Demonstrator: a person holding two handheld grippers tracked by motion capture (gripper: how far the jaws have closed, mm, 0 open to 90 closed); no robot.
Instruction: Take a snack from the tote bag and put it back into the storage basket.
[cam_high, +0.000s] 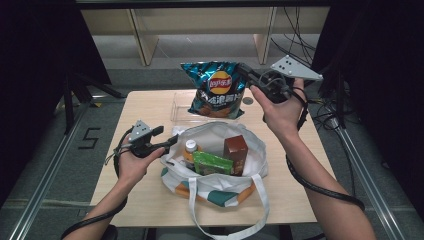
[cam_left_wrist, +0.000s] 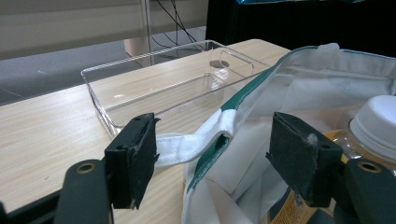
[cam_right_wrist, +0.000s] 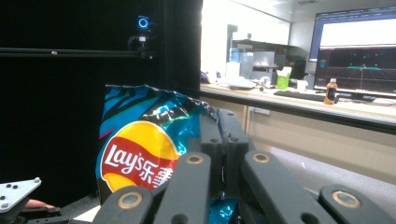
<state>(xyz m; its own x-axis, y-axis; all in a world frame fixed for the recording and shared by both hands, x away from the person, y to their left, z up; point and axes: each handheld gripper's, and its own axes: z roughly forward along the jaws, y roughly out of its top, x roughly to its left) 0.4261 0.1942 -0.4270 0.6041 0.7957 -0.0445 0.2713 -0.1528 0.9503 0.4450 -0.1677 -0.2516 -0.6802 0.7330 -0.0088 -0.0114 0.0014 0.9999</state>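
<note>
Two grippers at work, right gripper (cam_high: 243, 69) clenched on chip bag's (cam_high: 215, 90) top edge, bag raised at upper centre above tray (cam_high: 176, 107), left gripper (cam_high: 169, 140) released at tote's (cam_high: 220, 185) rim, centre left.

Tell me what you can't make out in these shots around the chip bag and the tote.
- Bottle label: left gripper view, cut off by the tote bag and right edge.
- Chip bag lower half: right gripper view, hidden behind the right gripper.
- Green packet print: high view, too small.

Chip bag (cam_high: 216, 89) above tray (cam_high: 179, 107) — tote (cam_high: 220, 187) nearer.
</note>
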